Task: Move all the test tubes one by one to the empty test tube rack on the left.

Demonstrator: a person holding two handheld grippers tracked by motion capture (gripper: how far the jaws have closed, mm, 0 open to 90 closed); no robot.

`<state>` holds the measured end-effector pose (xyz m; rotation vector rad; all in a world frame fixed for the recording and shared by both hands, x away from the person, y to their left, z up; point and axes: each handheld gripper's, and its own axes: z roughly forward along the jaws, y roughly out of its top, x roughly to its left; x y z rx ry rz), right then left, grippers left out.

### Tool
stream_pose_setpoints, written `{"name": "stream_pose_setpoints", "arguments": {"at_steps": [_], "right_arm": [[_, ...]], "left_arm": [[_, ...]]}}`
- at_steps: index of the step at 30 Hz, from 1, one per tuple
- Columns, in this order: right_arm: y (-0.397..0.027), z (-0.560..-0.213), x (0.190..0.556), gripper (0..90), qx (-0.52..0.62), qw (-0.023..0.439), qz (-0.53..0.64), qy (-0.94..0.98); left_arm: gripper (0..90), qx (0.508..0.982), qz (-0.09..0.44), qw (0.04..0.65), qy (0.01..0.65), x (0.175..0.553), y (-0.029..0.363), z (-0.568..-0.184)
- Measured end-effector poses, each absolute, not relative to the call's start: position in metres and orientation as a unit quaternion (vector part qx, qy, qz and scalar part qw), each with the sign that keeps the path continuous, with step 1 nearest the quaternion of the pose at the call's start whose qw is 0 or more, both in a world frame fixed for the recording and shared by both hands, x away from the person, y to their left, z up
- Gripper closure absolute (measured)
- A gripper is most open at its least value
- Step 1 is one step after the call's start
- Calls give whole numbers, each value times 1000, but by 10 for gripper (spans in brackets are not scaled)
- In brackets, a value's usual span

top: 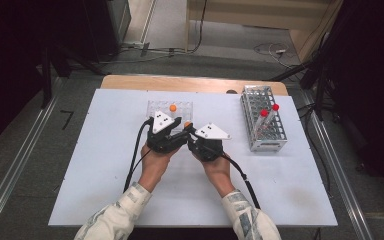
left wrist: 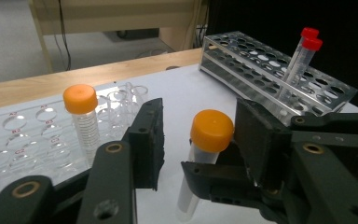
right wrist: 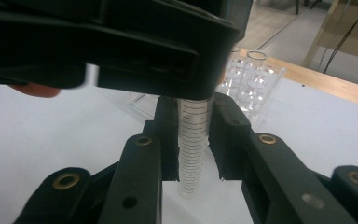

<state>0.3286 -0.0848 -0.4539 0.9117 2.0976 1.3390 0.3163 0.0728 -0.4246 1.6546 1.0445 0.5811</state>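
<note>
White sheet on wooden table; grey floor behind.

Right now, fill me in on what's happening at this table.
A person works with a gripper in each hand. The right gripper is shut on a clear graduated tube with an orange cap, held upright above the white table. The left gripper has its jaws either side of that cap, one jaw visibly clear of it. Another orange-capped tube stands in the clear rack; two red-capped tubes sit in the metal rack.

black hand-held gripper, brass rivets, patterned pale sleeves
</note>
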Motion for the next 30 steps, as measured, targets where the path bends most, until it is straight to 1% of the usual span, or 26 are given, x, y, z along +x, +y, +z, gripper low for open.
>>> {"name": "stream_pose_setpoints", "arguments": {"at_steps": [6,12,14,15,17,18,19,21,25,30], "right_arm": [[-82,-453,326,712,330,244,493,767],[-81,-452,325,704,325,244,493,769],[-81,-452,324,669,325,242,494,769],[-82,-451,324,637,323,242,494,770],[-83,-451,324,544,318,238,494,773],[-83,-450,324,483,317,236,492,776],[-84,-450,324,442,317,232,489,779],[-87,-450,325,388,313,231,477,788],[-94,-449,325,321,316,232,465,794],[-105,-448,322,292,318,247,461,791]], "left_arm": [[650,697,243,518,432,316,71,-426],[697,699,248,517,429,315,72,-425],[701,697,252,516,430,315,73,-425],[702,696,253,517,429,315,74,-424],[702,695,258,517,429,315,77,-422],[702,693,259,517,430,315,78,-421],[702,692,261,517,431,315,80,-419],[702,690,268,516,432,315,85,-414],[702,676,282,517,442,317,96,-404],[702,665,291,519,451,321,107,-394]]}}
